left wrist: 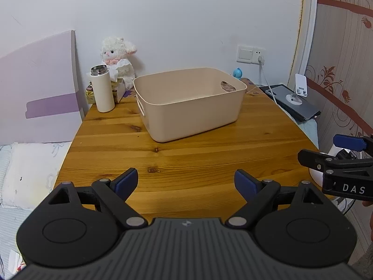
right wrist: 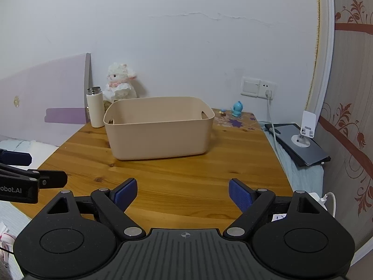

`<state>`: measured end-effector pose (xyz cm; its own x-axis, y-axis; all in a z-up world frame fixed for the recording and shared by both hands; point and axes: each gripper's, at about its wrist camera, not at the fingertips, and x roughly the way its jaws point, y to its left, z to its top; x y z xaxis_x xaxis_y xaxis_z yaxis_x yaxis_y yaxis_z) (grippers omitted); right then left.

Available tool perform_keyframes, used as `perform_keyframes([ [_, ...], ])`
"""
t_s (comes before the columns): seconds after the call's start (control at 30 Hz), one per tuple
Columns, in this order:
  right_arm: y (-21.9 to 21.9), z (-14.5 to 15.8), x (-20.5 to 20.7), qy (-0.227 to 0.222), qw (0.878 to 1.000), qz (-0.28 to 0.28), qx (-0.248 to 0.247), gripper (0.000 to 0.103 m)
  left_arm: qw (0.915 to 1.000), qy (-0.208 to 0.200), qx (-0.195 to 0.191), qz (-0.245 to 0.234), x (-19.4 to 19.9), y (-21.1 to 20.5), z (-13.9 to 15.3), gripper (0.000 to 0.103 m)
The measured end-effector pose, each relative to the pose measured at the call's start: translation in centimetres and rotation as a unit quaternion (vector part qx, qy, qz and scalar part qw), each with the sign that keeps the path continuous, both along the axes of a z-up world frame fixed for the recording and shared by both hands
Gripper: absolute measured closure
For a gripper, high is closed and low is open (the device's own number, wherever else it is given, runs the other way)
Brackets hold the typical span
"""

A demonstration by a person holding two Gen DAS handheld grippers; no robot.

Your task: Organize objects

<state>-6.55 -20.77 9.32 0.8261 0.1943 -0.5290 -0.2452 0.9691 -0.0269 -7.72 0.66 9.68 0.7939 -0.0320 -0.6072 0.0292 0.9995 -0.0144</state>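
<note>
Table (left wrist: 209, 154) of warm knotty pine fills most of both views, pushed against a pale wall, with a bed to its left.

Next in size is a beige plastic storage bin (left wrist: 190, 103), open-topped, with a cut-out handle in each short end. It sits toward the back of the table, straight ahead of both grippers and well apart from them. Its long axis runs roughly left to right. What shows of its inside looks empty.

Behind the bin's left end stands a white fluffy lamb toy (left wrist: 117, 54), propped against the wall above a tissue box (left wrist: 119, 87). Just in front of them, near the bin's left corner, a cream insulated bottle (left wrist: 102, 91) stands upright with its cap off.

Off the table's right edge, a dark tablet (left wrist: 291, 103) lies flat with a small white phone stand (left wrist: 300, 89) on it.

Smallest is a blue toy figure (right wrist: 237, 108) by the wall, behind the bin's right end.

The left gripper (left wrist: 185, 183) hovers over the near edge, fingers spread wide, holding nothing. The right gripper (right wrist: 183, 192) sits alongside, likewise spread and empty.

Judging by layout, the bottle and lamb lie ahead-left, nearer the left hand; the blue figure lies ahead-right, nearer the right hand. The bottle, being upright, probably calls for a level sideways grasp.
</note>
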Motion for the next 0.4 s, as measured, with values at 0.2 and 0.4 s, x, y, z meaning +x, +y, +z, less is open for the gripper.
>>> perform_keyframes([
  [0.2, -0.24, -0.19, 0.33, 0.006, 1.000, 0.001, -0.002, 0.014, 1.0000, 0.003, 0.001, 0.001, 0.00, 0.10, 0.10, 0.013],
  [0.4, -0.19, -0.49, 0.90, 0.013, 1.000, 0.000, -0.001, 0.014, 1.0000, 0.005, 0.004, -0.002, 0.22, -0.14, 0.07, 0.013],
])
